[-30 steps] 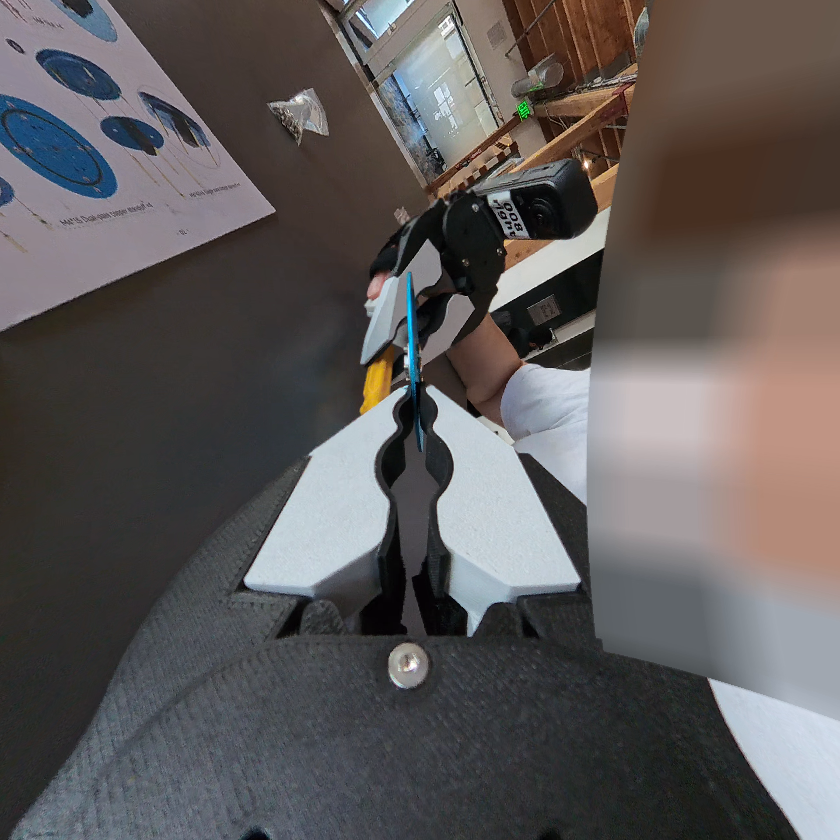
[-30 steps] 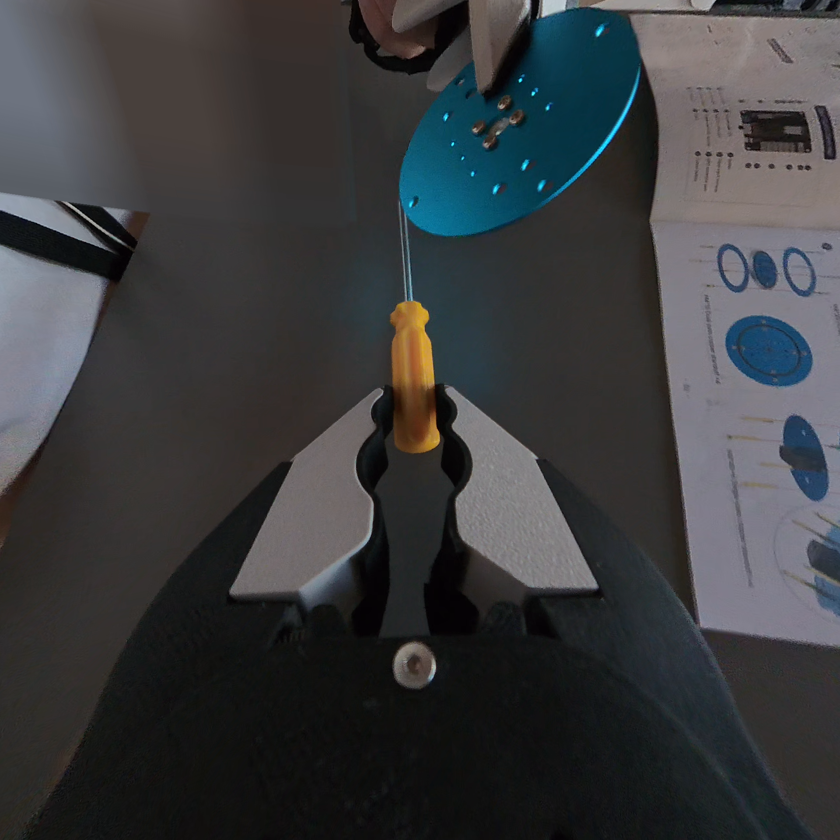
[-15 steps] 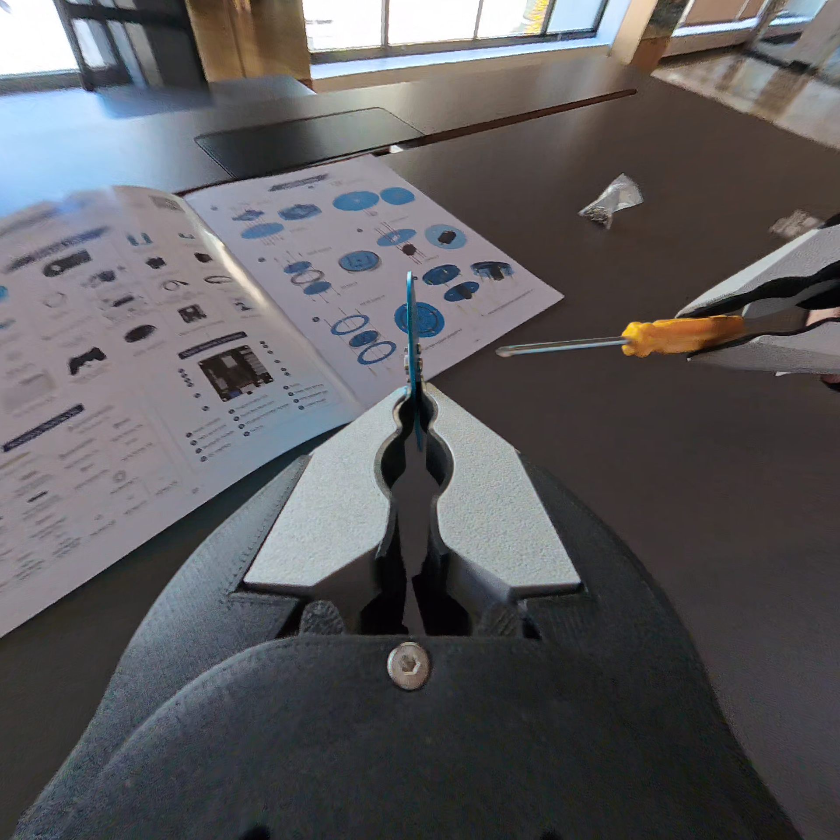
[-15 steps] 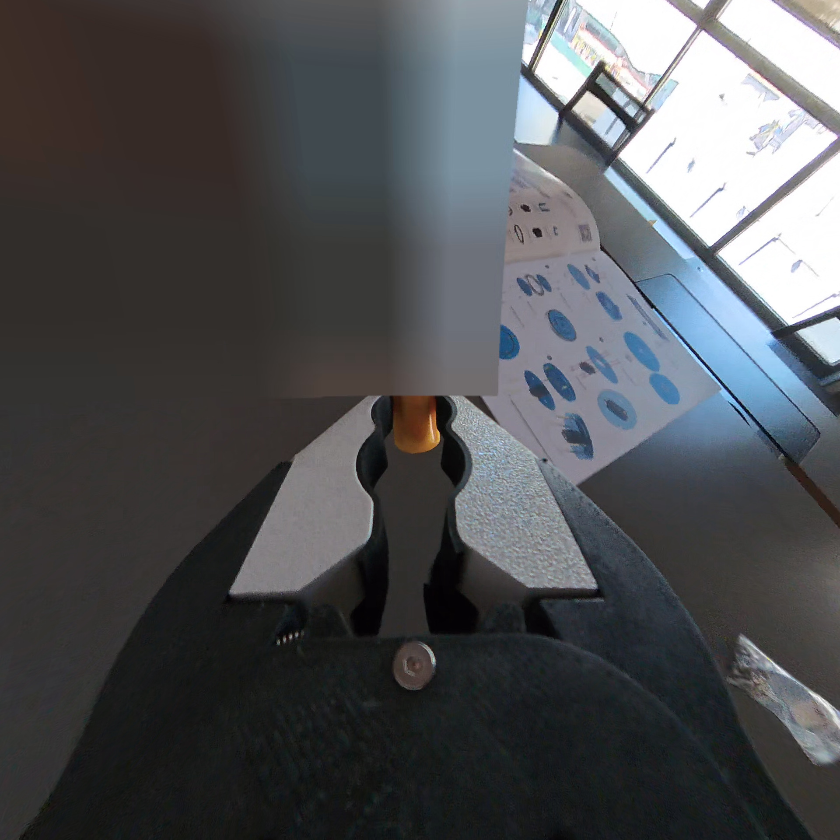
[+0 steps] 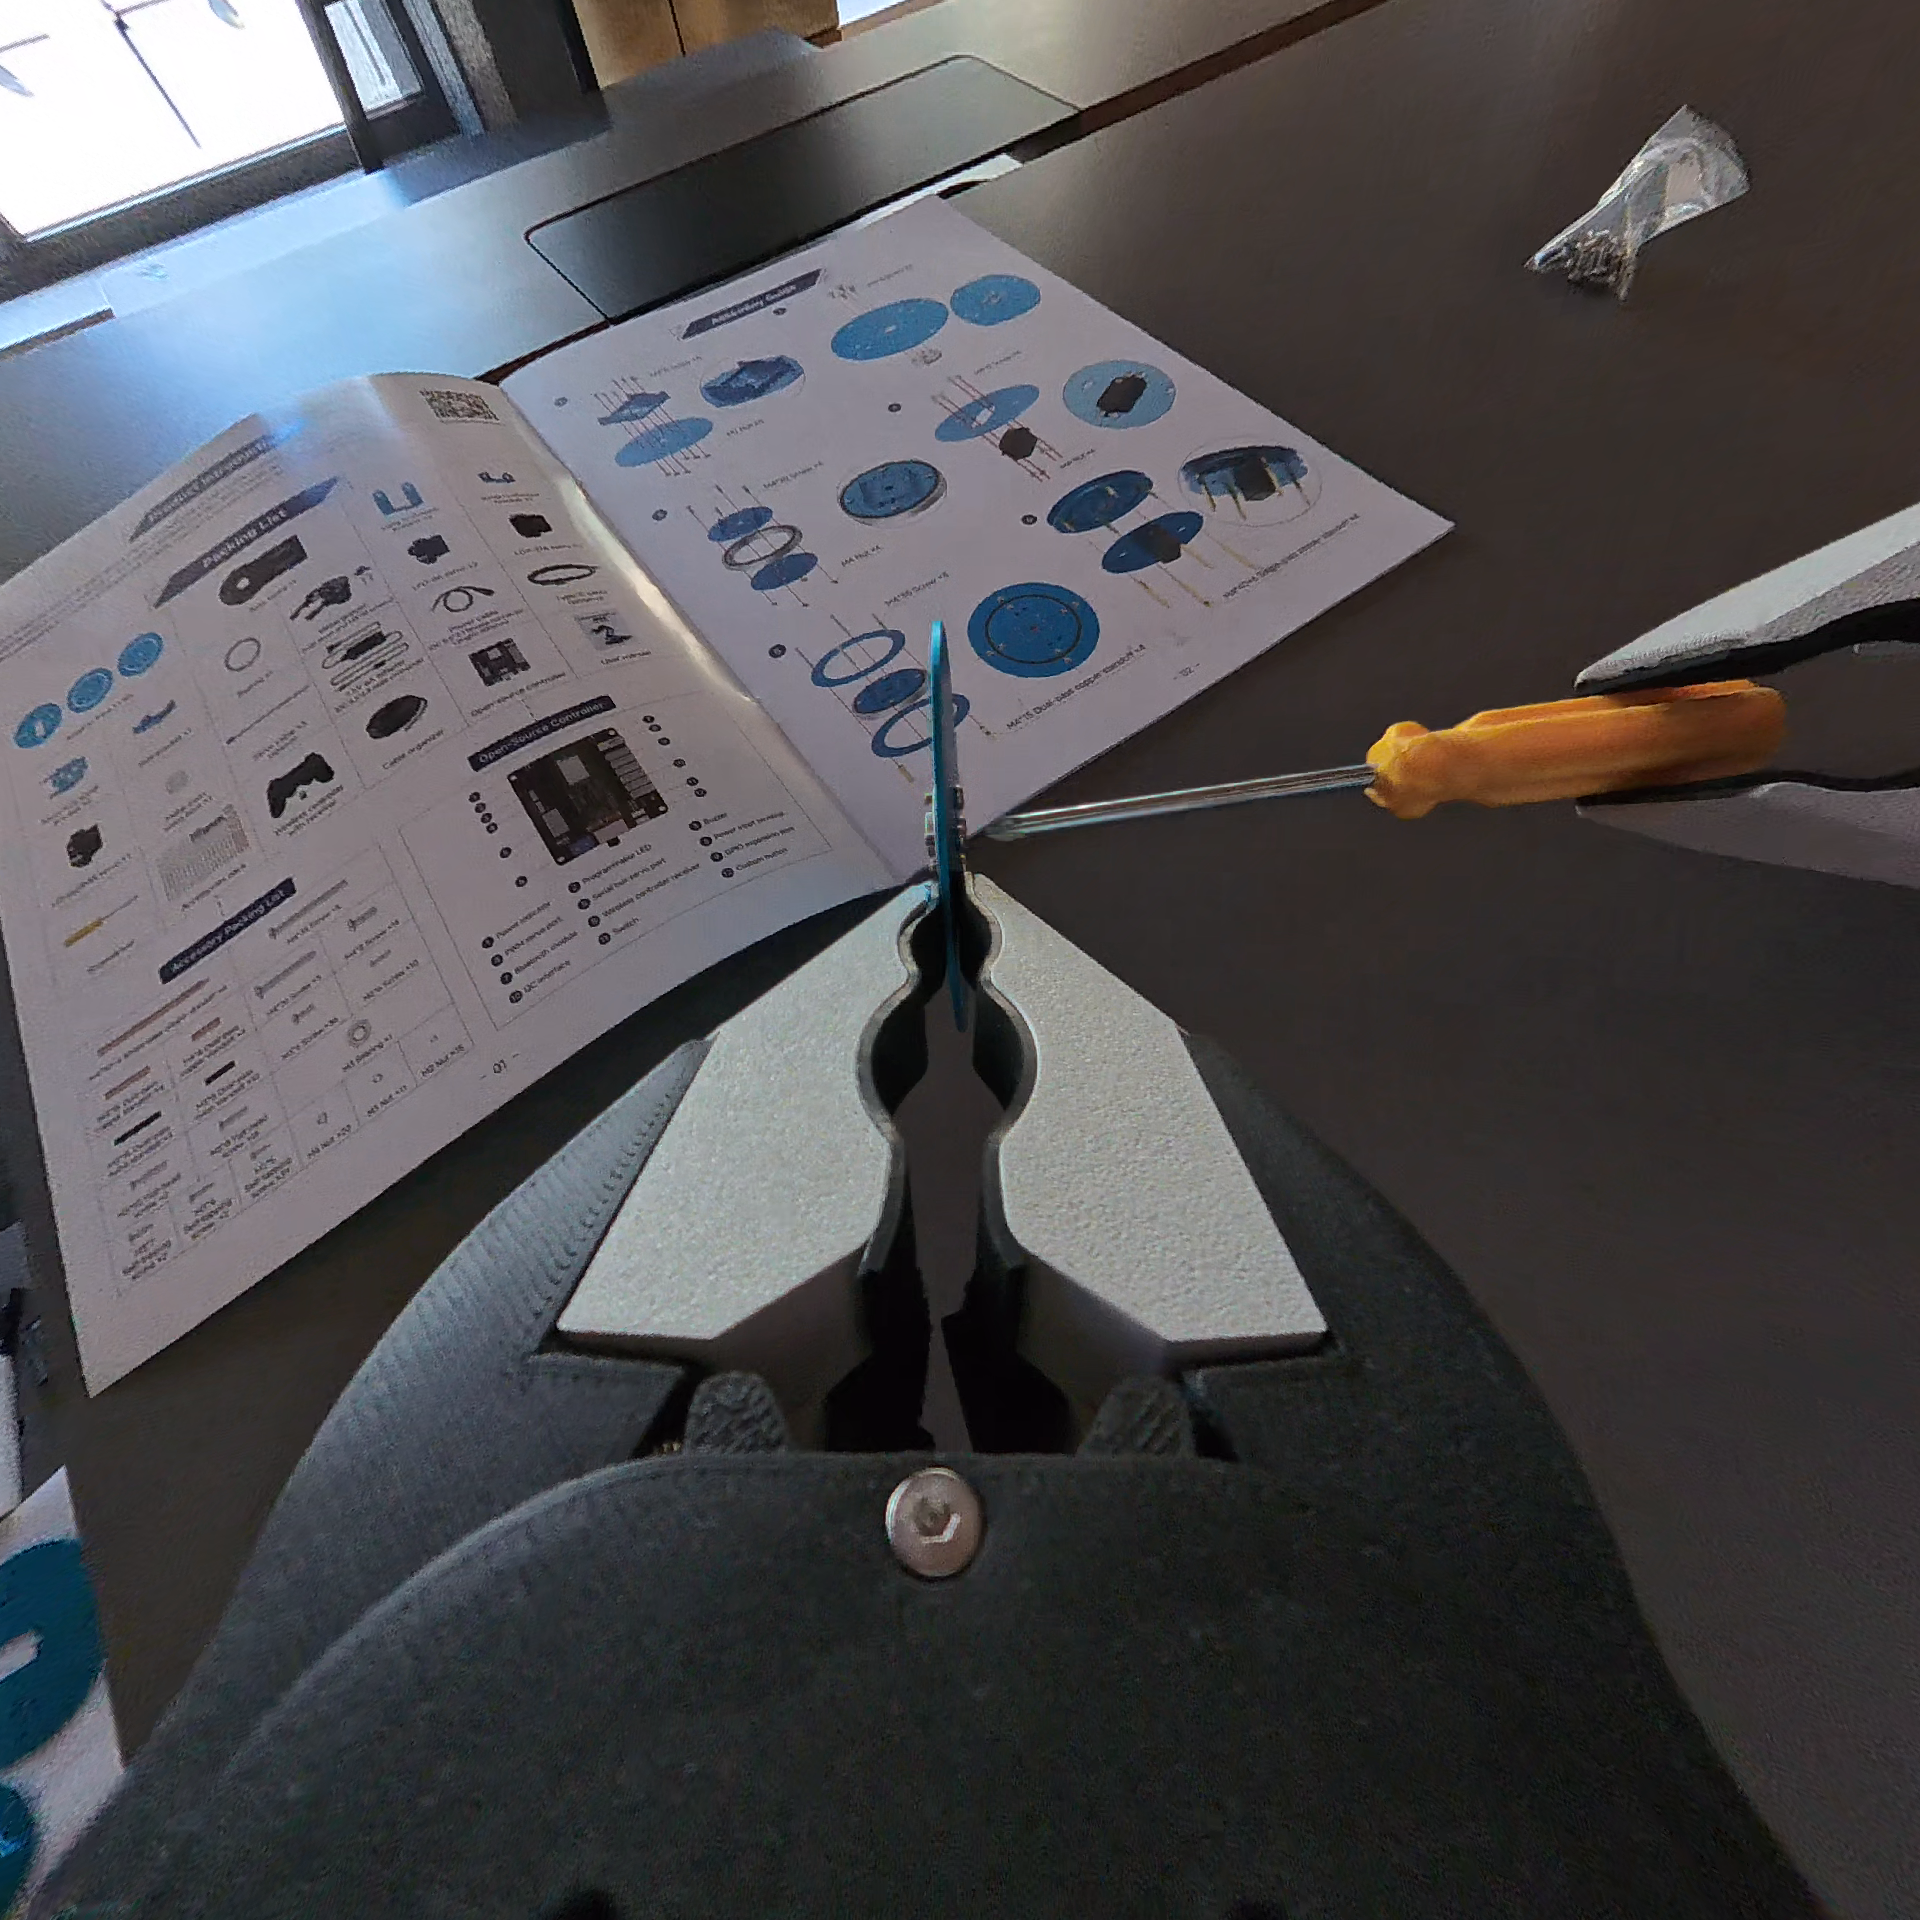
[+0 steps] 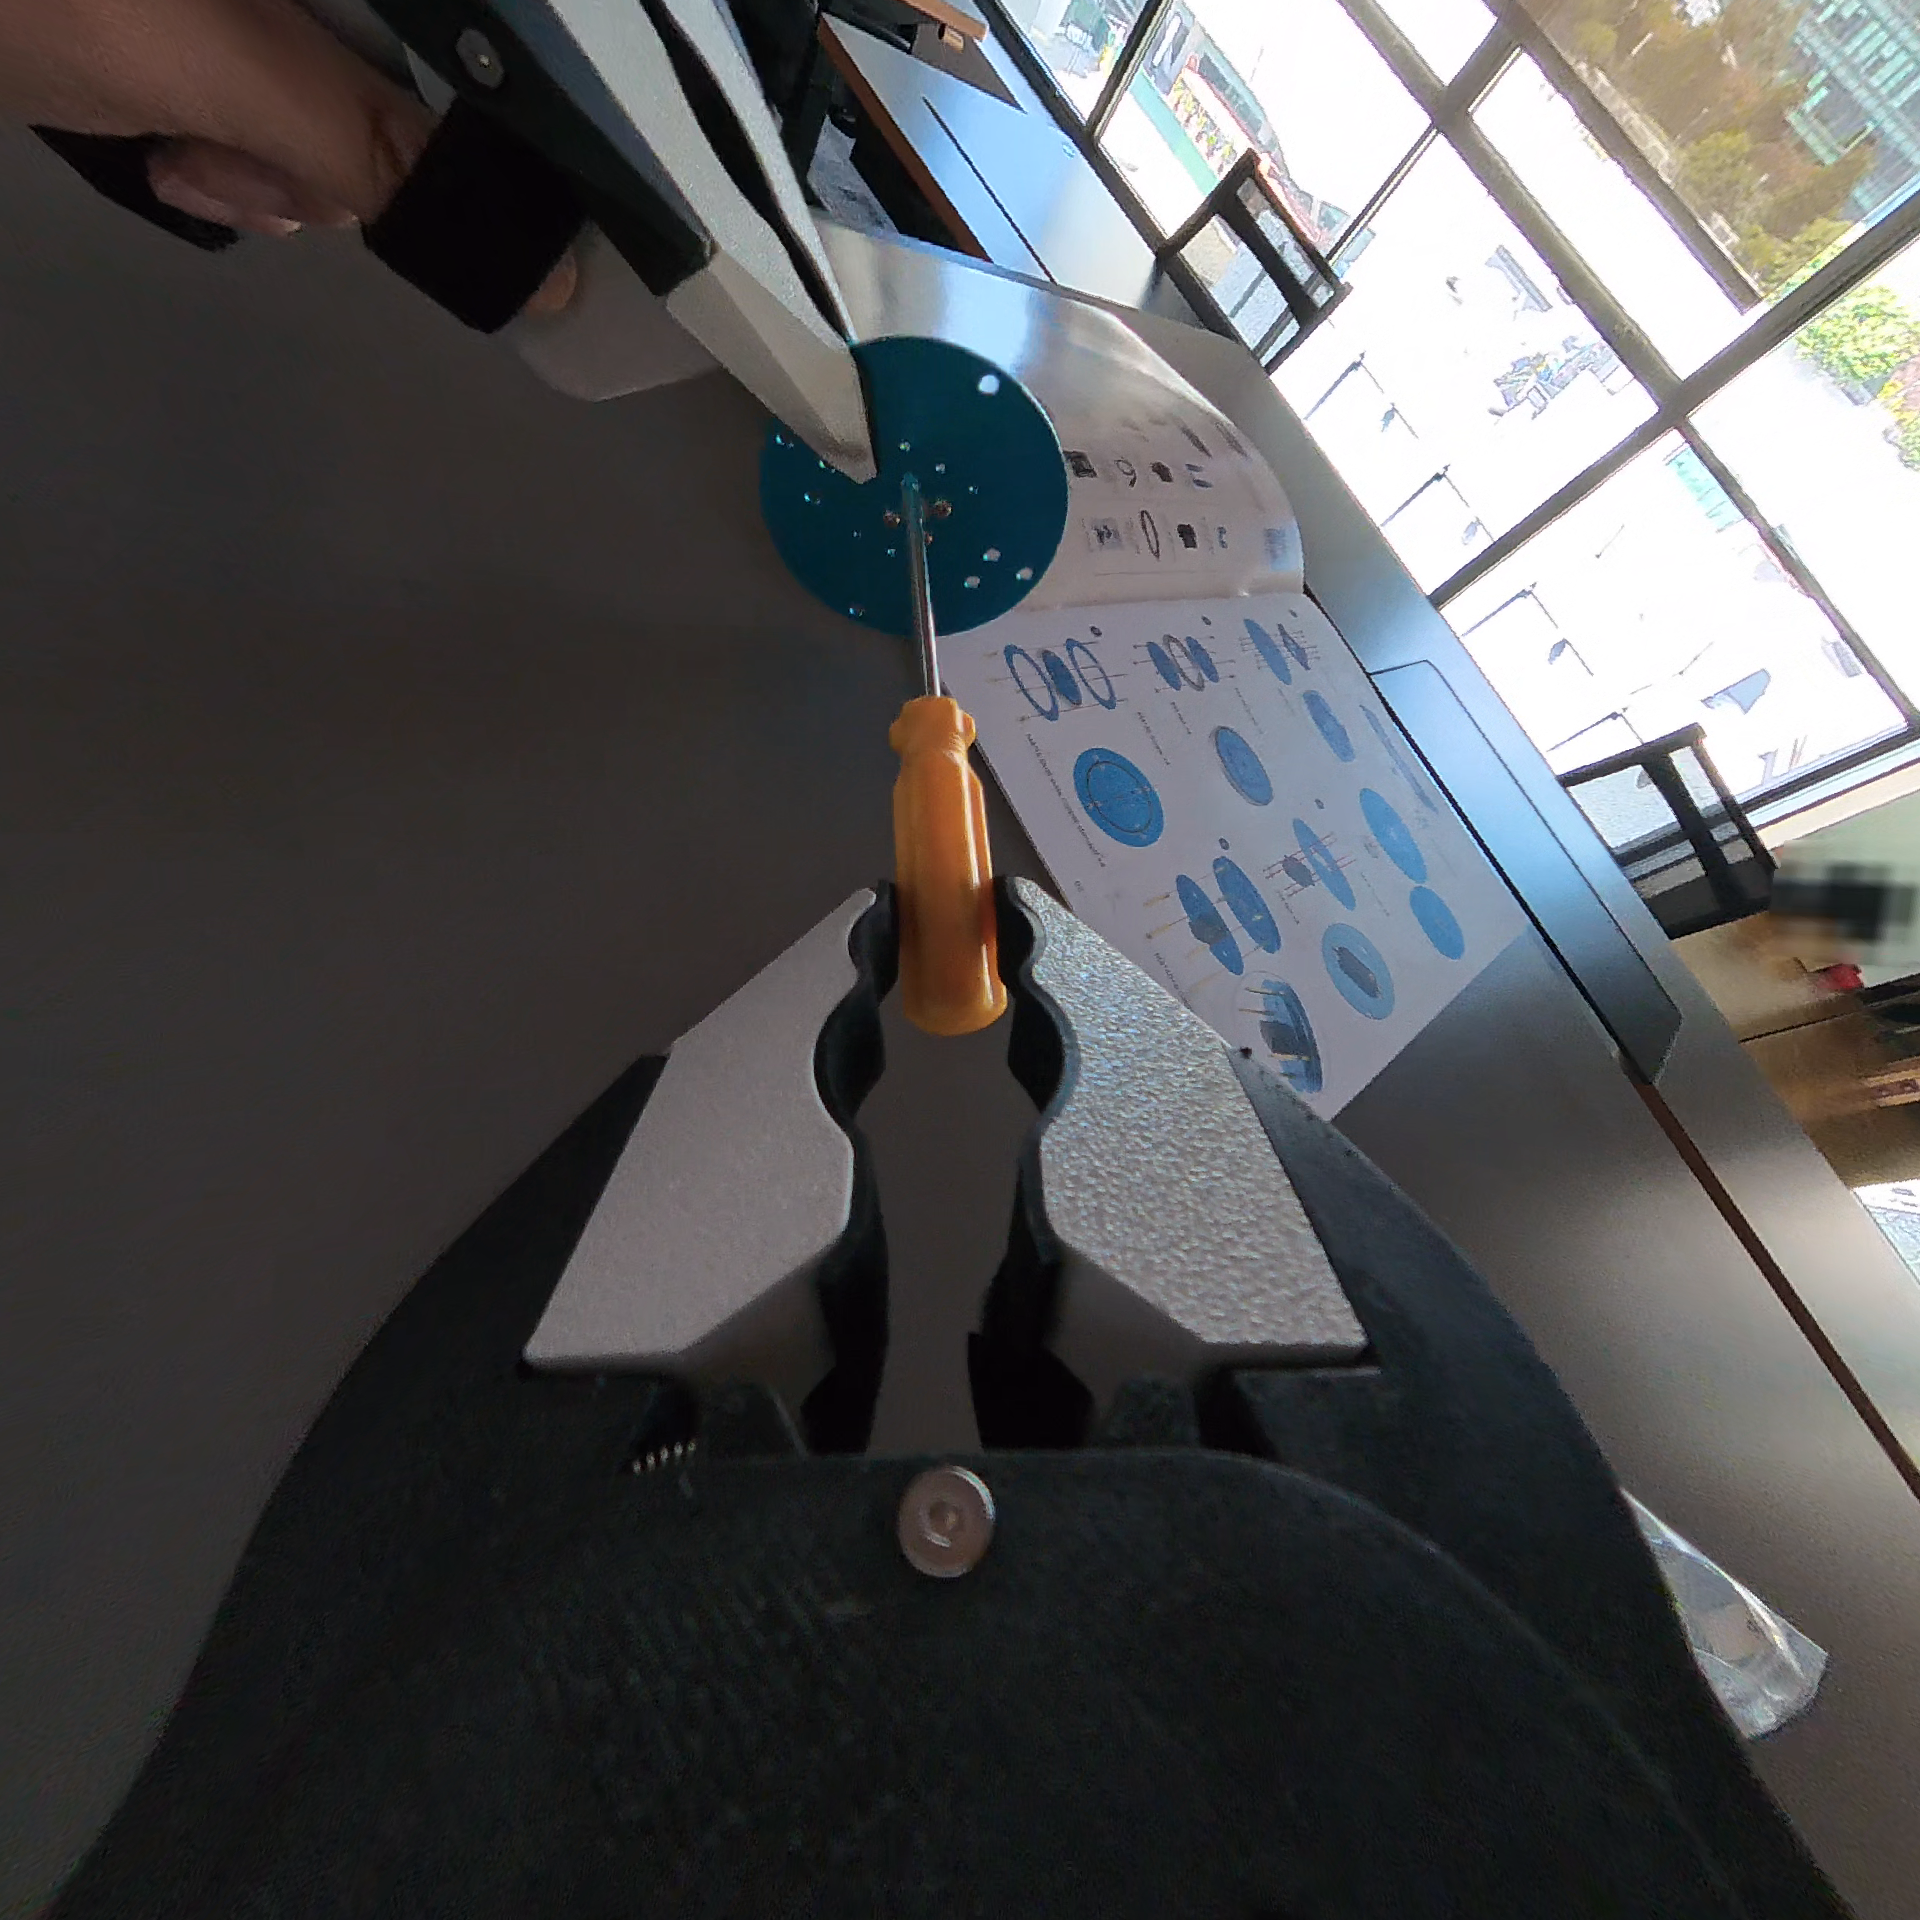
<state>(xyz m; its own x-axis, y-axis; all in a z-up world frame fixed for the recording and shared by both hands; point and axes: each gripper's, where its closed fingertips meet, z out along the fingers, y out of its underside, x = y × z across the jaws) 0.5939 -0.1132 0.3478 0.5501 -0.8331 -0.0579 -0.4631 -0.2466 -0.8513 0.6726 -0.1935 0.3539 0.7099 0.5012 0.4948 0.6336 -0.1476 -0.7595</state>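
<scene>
My left gripper [image 5: 948, 902] is shut on the edge of a thin blue metal disc [image 5: 943, 769], held upright and edge-on above the dark table. In the right wrist view the disc [image 6: 935, 530] shows its round face with several small holes and screws. My right gripper [image 6: 943, 902] is shut on the handle of an orange screwdriver [image 6: 943, 862]. Its steel shaft [image 6: 921, 592] reaches the middle of the disc, tip at a screw. In the left wrist view the screwdriver [image 5: 1558, 743] comes in from the right and its tip touches the disc's right face.
An open instruction booklet [image 5: 436, 707] lies on the dark table [image 5: 1455, 1039] behind the disc, also in the right wrist view [image 6: 1247, 790]. A clear bag of small hardware [image 5: 1652, 208] lies at the far right. A person's hand [image 6: 239, 114] holds the left gripper. Windows and chairs stand beyond. There is about 12 cm between the tips of the two grippers.
Both grippers swung round to face the booklet and windows. The screwdriver tip closed in from a gap to the right and now touches the disc's centre. Both grips are unchanged.
</scene>
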